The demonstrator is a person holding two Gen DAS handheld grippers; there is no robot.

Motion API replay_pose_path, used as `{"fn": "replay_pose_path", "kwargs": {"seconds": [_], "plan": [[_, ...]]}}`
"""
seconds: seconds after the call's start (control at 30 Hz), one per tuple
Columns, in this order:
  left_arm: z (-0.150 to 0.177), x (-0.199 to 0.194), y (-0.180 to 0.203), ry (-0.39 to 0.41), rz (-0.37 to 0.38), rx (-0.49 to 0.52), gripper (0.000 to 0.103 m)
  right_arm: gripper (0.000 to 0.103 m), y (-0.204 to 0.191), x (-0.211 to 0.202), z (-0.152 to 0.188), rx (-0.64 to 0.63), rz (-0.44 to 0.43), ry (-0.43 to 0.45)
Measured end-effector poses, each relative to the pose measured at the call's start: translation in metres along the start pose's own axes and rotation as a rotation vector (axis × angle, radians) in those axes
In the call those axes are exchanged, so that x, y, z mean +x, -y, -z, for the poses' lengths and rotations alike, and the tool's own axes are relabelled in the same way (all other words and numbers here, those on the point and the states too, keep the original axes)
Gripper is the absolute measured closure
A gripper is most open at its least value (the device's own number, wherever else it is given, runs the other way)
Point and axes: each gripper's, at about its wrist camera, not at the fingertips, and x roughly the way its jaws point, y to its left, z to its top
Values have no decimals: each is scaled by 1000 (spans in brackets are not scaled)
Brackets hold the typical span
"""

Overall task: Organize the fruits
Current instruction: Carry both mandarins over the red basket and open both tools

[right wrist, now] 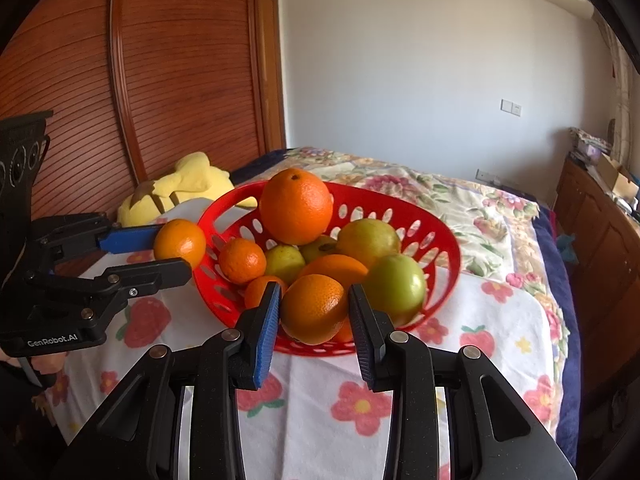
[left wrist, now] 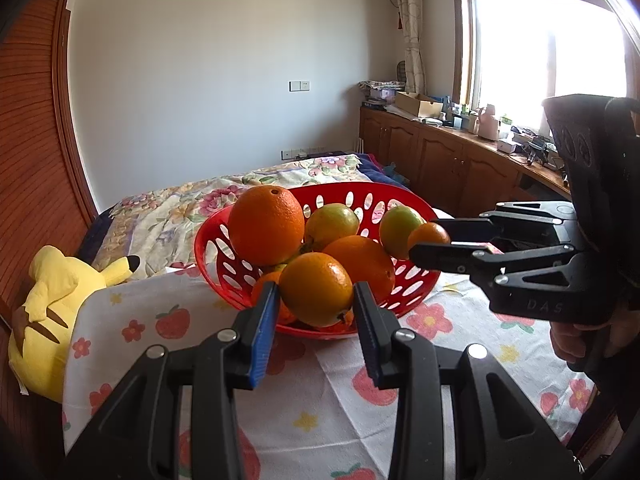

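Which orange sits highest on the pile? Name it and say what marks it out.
The big deep-orange orange at the back of the red basket. It rests on top of the other fruit, larger than the rest, its navel dimple up, and neither gripper touches it.

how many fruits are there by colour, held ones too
Orange round fruits: 6 clearly seen, one in the left claw, one in the right claw
Green round fruits: 4
Total: 10, perhaps more hidden in the red plastic basket
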Motion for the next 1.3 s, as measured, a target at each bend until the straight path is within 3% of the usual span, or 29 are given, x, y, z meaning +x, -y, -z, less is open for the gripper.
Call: {"fn": "replay_pose_path", "kwargs": {"seconds": [0.4,1.3], "plan": [[-11,22,-9,-13,-10,-3,67,69,-2,30,0,0,-29,-27],[-38,81,2,-80,-10,18,63,62,15,19,7,49,-53,21]]}}
